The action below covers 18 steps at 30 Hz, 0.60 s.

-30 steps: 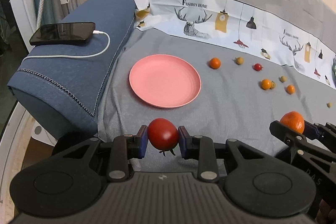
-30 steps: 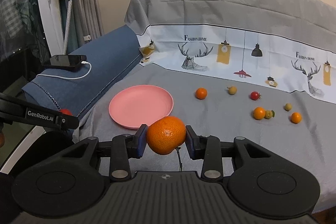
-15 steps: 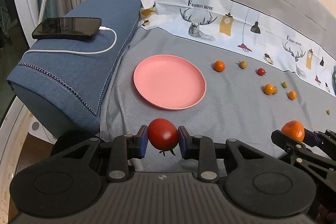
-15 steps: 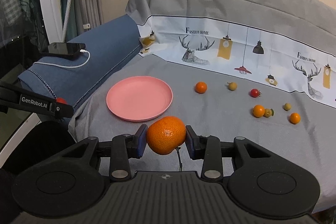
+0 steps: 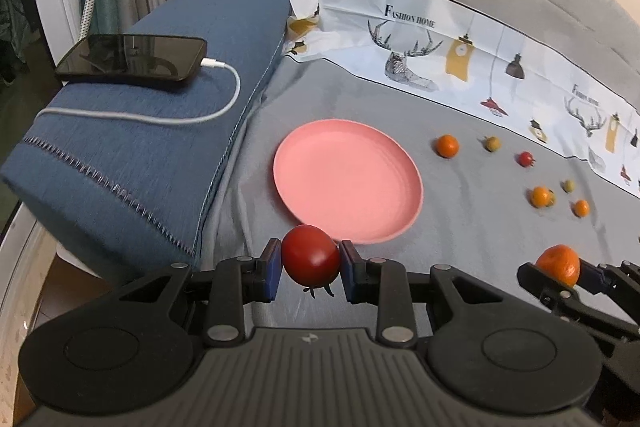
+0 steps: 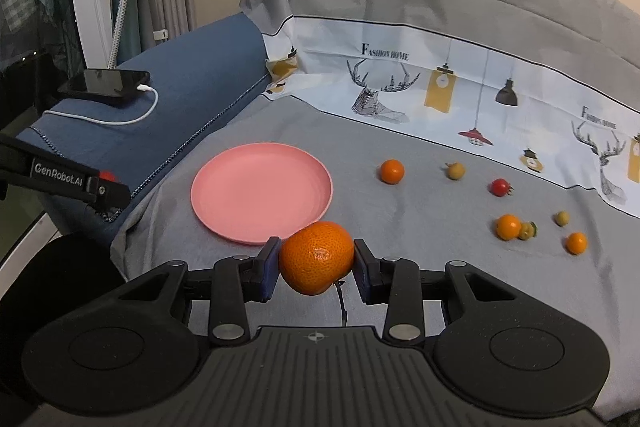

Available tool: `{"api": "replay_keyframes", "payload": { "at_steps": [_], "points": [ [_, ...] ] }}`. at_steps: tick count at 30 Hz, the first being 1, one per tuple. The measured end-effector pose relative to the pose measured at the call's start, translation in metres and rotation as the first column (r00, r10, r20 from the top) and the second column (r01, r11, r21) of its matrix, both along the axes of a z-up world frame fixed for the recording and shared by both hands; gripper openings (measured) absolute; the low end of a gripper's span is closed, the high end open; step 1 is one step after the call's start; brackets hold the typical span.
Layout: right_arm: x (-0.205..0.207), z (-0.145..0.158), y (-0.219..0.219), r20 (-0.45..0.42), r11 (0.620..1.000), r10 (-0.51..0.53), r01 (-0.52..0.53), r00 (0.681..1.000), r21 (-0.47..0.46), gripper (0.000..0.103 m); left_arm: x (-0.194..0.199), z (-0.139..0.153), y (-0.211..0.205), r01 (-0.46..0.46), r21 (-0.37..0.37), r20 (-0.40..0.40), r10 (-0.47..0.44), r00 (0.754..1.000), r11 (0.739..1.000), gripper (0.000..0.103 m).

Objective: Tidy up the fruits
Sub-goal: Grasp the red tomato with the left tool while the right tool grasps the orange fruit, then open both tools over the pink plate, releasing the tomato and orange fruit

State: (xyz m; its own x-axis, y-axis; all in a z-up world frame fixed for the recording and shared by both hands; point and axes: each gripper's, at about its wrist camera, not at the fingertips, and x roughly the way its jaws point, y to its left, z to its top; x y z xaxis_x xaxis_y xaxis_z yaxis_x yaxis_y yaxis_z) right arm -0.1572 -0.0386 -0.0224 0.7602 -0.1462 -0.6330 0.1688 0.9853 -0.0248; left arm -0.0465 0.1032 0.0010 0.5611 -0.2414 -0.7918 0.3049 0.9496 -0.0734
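A: Since a second ago, both grippers have closed in on the pink plate, which now looks larger and sits at twelve o'clock.

B: Left gripper clamps the tomato; right gripper clamps the mandarin. The drop-off looks near.

A: Hidden?

B: The plate's near rim, behind each fruit. The small fruits at two o'clock are hard to identify.
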Motion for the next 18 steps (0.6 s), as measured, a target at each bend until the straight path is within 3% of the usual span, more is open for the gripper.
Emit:
{"api": "replay_keyframes", "payload": {
  "at_steps": [18],
  "points": [
    [0.151, -0.081, -0.027, -0.119, 0.997, 0.074, -0.07, 0.99, 0.037, 0.039, 0.146, -0.084, -0.07, -0.003, 0.144, -0.091, 0.016, 0.996, 0.99, 0.034]
  ]
}}
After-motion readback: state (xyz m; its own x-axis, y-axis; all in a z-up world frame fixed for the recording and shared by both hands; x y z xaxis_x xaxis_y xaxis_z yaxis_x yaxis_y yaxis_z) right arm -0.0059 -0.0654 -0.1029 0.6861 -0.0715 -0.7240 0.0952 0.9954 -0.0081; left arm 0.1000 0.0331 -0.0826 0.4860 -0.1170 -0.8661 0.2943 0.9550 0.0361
